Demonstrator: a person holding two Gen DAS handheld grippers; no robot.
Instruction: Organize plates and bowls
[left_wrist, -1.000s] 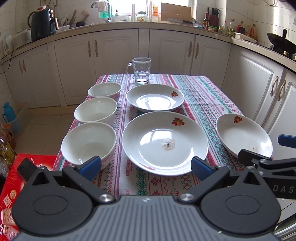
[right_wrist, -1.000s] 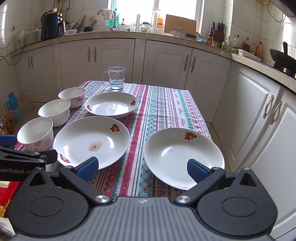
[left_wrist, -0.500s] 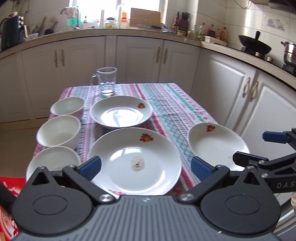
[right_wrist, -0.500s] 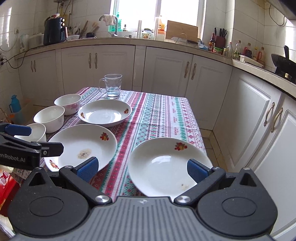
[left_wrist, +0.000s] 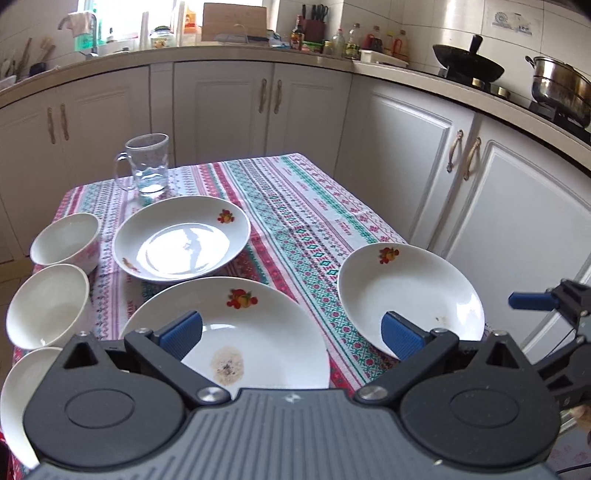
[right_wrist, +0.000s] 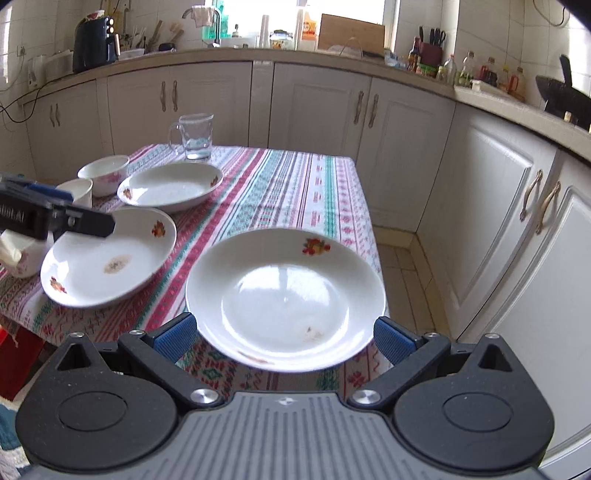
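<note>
- Right-side plate (right_wrist: 286, 295) sits at the near right corner of the table (right_wrist: 295, 184), hanging a bit over the front edge. In the right wrist view it's dead centre, 12 o'clock from the right gripper (right_wrist: 284, 338), whose blue pads are spread wide on either side of the plate's near rim, not touching it as far as I can see.
- Big plate (left_wrist: 236, 332) with a brownish smudge in the middle is straight ahead of the left gripper (left_wrist: 291, 334), which is also spread wide and holding nothing. One pad hangs over that big plate, the other over the near rim of the right-side plate.
- Far plate (left_wrist: 181, 238) is at about 11 o'clock from the big one, the two rims very close or just overlapping, hard to say which.
- Three bowls in a column down the left edge: far bowl (left_wrist: 66, 240), middle bowl (left_wrist: 46, 304), and near bowl (left_wrist: 22, 398), which is mostly cut off by the gripper body.
- Glass mug (left_wrist: 147, 166) with a little water stands at 12 o'clock behind the far plate, well apart from everything else.
- Between the big plate and the right-side plate there's just striped tablecloth (left_wrist: 303, 221).
- Around the table: white cabinets (right_wrist: 314, 110), a cluttered counter, and a wok (left_wrist: 469, 68) and steel pot (left_wrist: 561, 88) on the stove at 2 o'clock.
</note>
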